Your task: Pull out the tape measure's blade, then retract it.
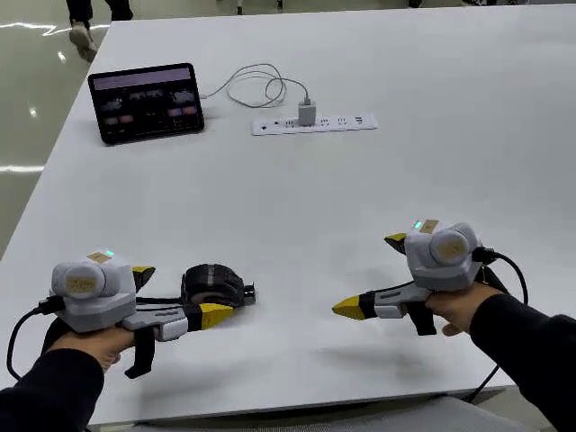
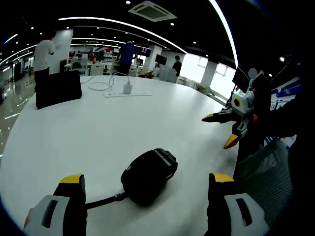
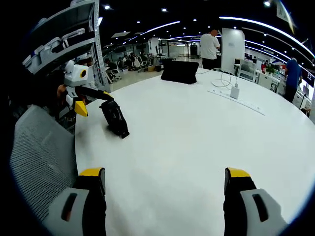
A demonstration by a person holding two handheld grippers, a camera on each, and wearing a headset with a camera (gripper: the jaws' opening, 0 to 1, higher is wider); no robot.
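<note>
Tape measure [image 1: 212,282] base — behind left gripper [image 1: 183,292] jaws

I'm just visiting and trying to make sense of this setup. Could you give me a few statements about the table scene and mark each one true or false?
1. The tape measure lies between the open jaws of the left hand-held gripper. True.
2. The right hand-held gripper is clamped on the tape measure. False: it is open and apart from it, with bare table between its jaws.
3. The blade is drawn far out across the table. False: no length of blade is out.
4. A charger sits plugged into the power strip. True.
5. The tablet has a dark screen. False: its screen is lit.
</note>
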